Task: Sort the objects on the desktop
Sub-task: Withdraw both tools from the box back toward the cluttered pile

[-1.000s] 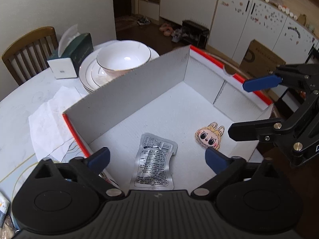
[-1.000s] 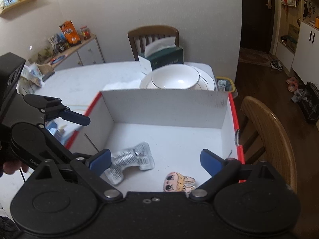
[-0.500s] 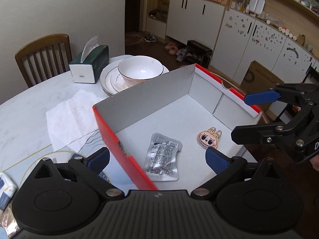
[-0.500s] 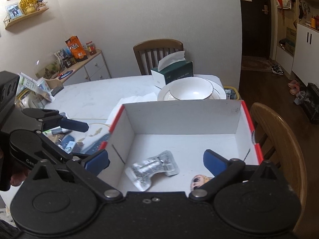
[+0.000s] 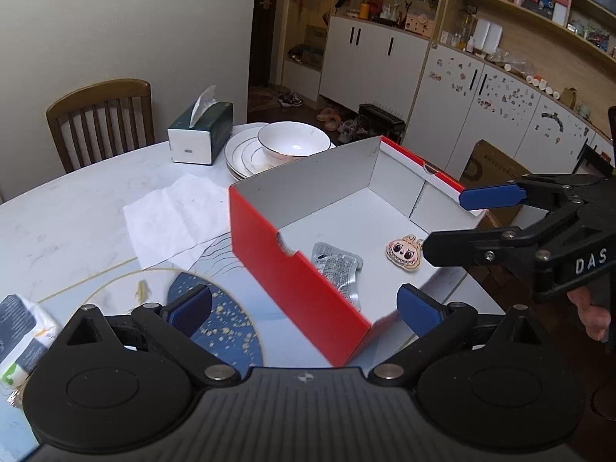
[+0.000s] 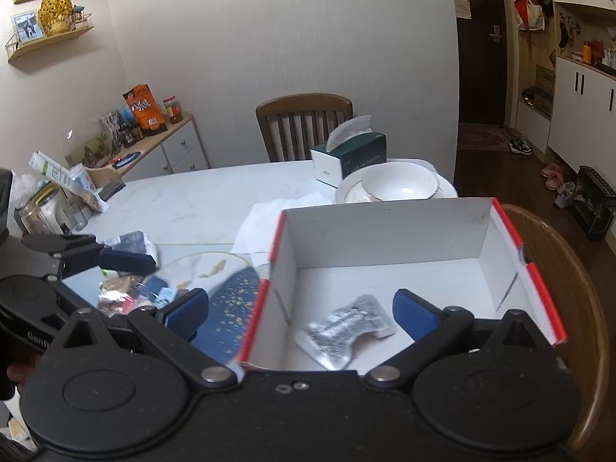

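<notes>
The box (image 5: 308,292), red outside and white inside, sits open on the right part of the white surface (image 5: 77,208), at its edge. In it lie a foil packet (image 5: 338,269) and, beside that, a small cartoon-face charm (image 5: 404,250). Behind the box stand a bowl (image 5: 292,142) on stacked plates (image 5: 242,154) and a green tissue box (image 5: 200,134). A sheet of white paper (image 5: 173,215) lies left of the box, touching a round blue mat (image 6: 231,308). Further left, a clutter of small packets (image 6: 127,288) lies on the surface. One wooden chair (image 6: 304,123) stands at the far side by the wall, another (image 6: 569,308) just right of the box. White cabinets (image 5: 385,61) and shelves line the far side of the room; a low sideboard (image 6: 165,150) with snacks stands by the wall.

The left gripper (image 5: 304,308) hangs over the near red wall of the box, jaws wide apart, holding nothing. The right gripper (image 6: 300,312) hangs over the box's near left corner, its jaws having just spread to their widest, nothing between them; the packet lies below, untouched.
</notes>
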